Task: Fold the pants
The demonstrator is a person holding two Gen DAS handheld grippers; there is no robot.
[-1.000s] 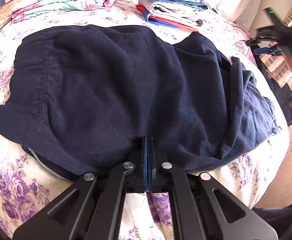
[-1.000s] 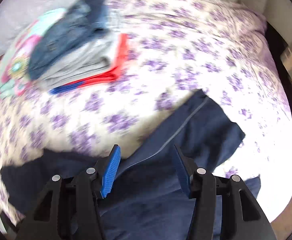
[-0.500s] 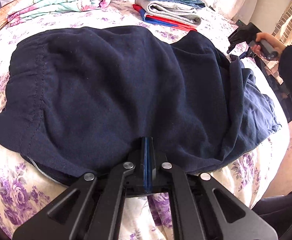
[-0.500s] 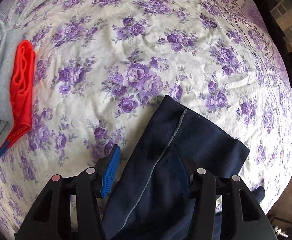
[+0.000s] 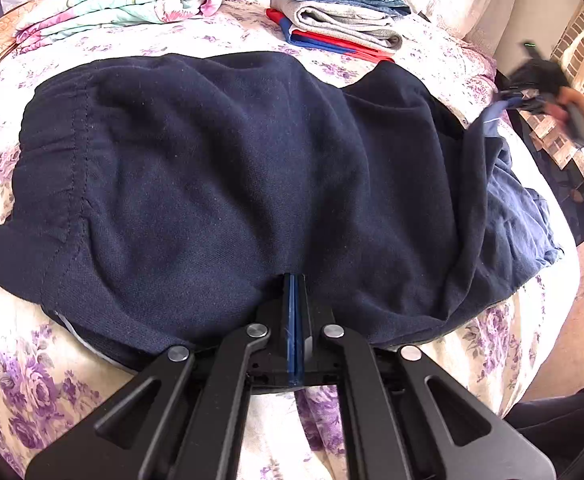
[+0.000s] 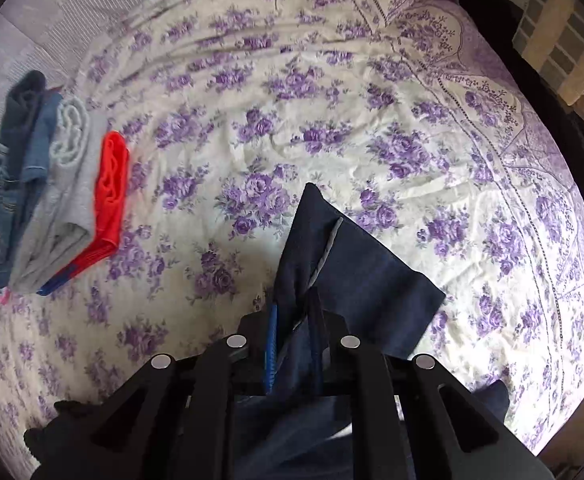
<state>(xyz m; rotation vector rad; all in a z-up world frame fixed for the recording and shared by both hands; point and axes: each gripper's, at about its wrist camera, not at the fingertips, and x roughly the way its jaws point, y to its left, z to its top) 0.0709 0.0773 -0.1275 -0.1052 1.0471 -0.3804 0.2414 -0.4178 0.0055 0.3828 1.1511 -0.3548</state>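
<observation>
Dark navy sweatpants (image 5: 231, 168) lie spread across the flowered bed, waistband to the left. My left gripper (image 5: 294, 280) is shut at their near edge. Its tips vanish under the cloth, so I cannot see whether any fabric is pinched. At the far right a hand holds my right gripper (image 5: 532, 88), blurred, with a leg end raised off the bed. In the right wrist view the jaws of the right gripper (image 6: 294, 316) are closing, with the leg cuff (image 6: 356, 272) between the blue pads and its corner sticking out ahead.
A stack of folded clothes (image 5: 340, 12), denim over grey over red and blue, sits at the back; the same stack (image 6: 51, 200) shows at left in the right wrist view. A folded floral blanket (image 5: 123, 0) lies back left. The bed (image 6: 332, 100) drops off at the right.
The right gripper's jaws have come together on the leg cuff, which lay between them open before. It has lifted the leg end at the right. The left gripper has not moved.
</observation>
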